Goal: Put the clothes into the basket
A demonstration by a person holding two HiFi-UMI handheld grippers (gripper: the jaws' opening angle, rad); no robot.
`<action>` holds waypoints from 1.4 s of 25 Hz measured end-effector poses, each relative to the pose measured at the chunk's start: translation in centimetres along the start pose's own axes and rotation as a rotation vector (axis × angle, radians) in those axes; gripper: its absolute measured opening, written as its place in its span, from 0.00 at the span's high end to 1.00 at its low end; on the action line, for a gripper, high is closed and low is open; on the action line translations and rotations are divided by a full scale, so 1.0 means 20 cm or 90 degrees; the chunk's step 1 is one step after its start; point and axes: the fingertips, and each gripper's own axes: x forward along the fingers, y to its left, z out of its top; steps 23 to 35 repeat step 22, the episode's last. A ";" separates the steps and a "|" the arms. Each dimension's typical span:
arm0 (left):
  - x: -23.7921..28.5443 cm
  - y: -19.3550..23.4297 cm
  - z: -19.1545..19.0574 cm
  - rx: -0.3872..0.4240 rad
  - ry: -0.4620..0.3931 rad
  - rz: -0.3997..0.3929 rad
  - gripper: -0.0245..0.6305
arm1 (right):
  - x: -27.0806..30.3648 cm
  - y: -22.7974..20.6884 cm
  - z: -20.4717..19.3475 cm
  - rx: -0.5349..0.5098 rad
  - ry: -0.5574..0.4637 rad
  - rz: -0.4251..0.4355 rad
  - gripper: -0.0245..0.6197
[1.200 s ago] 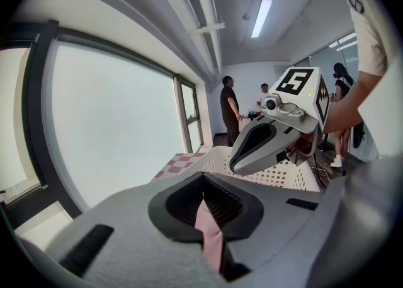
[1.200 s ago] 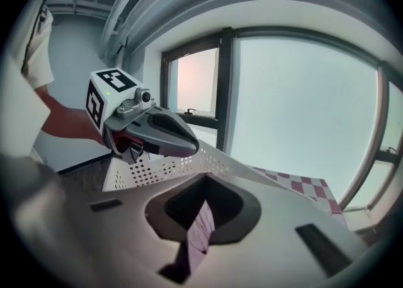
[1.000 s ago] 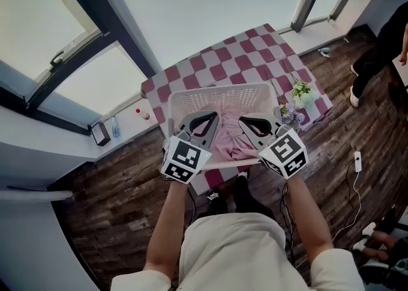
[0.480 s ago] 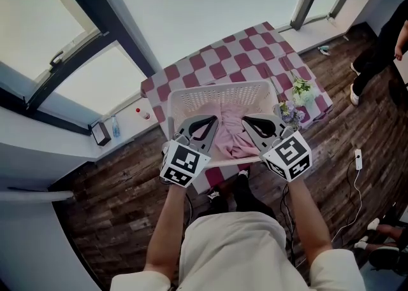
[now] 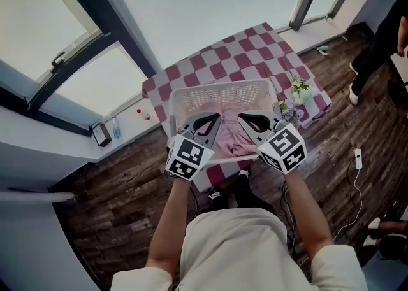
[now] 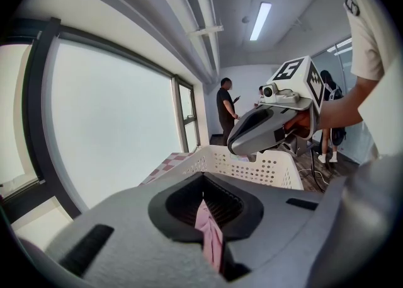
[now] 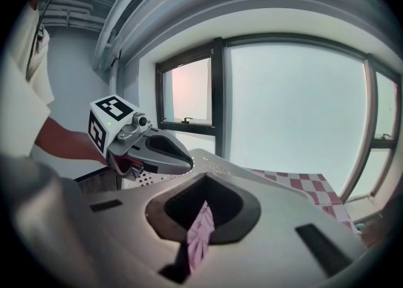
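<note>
Our left tongs (image 5: pixel 213 120) and right tongs (image 5: pixel 243 119) each pinch a fold of the pink garment (image 5: pixel 231 137), which hangs into the white basket (image 5: pixel 220 94) at the bench's (image 5: pixel 255 51) near edge, held apart, we judge, so it settles inside the rim.

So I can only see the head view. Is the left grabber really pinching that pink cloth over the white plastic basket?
Observer: Yes. The left gripper view shows the left gripper with jaws shut on a strip of the crumpled pink cloth garment.
Operator: And the right one?
Observer: The right gripper pinches a pink fold too, jaws closed.
Operator: Is a light on?
Observer: Yes, a long ceiling strip light glows.
</note>
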 end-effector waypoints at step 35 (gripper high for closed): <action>-0.06 -0.02 0.00 0.014 0.006 -0.008 0.94 | 0.03 0.05 -0.03 -0.008 0.019 0.002 0.94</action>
